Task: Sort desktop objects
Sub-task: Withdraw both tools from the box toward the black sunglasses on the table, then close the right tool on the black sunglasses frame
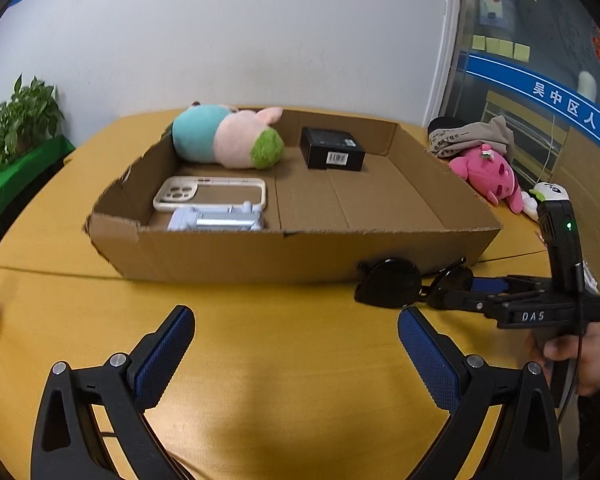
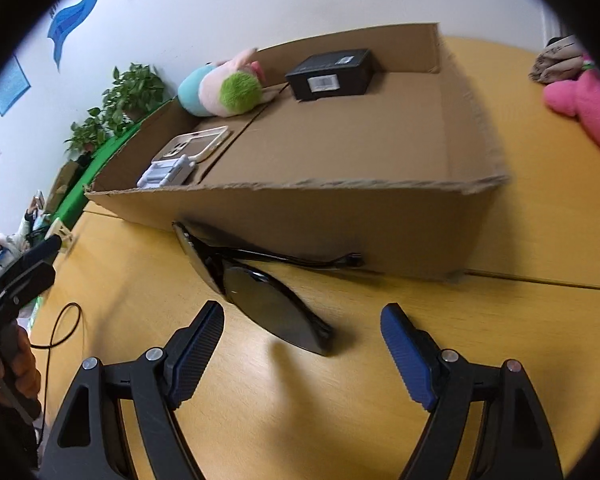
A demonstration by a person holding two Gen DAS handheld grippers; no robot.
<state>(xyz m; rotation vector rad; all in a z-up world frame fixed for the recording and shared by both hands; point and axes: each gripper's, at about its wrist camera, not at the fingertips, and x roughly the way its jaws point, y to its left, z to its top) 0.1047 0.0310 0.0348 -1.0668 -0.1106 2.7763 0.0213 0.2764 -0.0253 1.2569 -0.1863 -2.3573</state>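
A shallow cardboard box (image 1: 236,254) sits in the middle of the yellow table (image 1: 260,360), its torn near wall facing both grippers. Inside, at the far left, lies a plush toy (image 1: 226,136) in teal, pink and green; right of it stands a black carton (image 1: 332,148) with a barcode label. Nearer, on the left, a cream phone case (image 1: 210,194) lies flat, with a pale blue stand (image 1: 216,220) just in front of it against the near wall. The box's right half is bare cardboard.

Black sunglasses (image 2: 260,292) lie on the table just outside the near wall, one arm running along its foot. The right gripper (image 2: 302,326) hangs just short of them, jaws spread wide with nothing between the pads. In the left view its body reads "DAS", and a green light glows on it.

The left gripper (image 1: 296,334) is also wide open and empty, over bare tabletop left of the sunglasses.

Right of the box lie a pink plush (image 1: 488,176) and a grey cloth (image 1: 472,136) with unreadable print. Potted plants (image 1: 20,120) stand at far left. A blue band on the right wall carries "吴中区人才".
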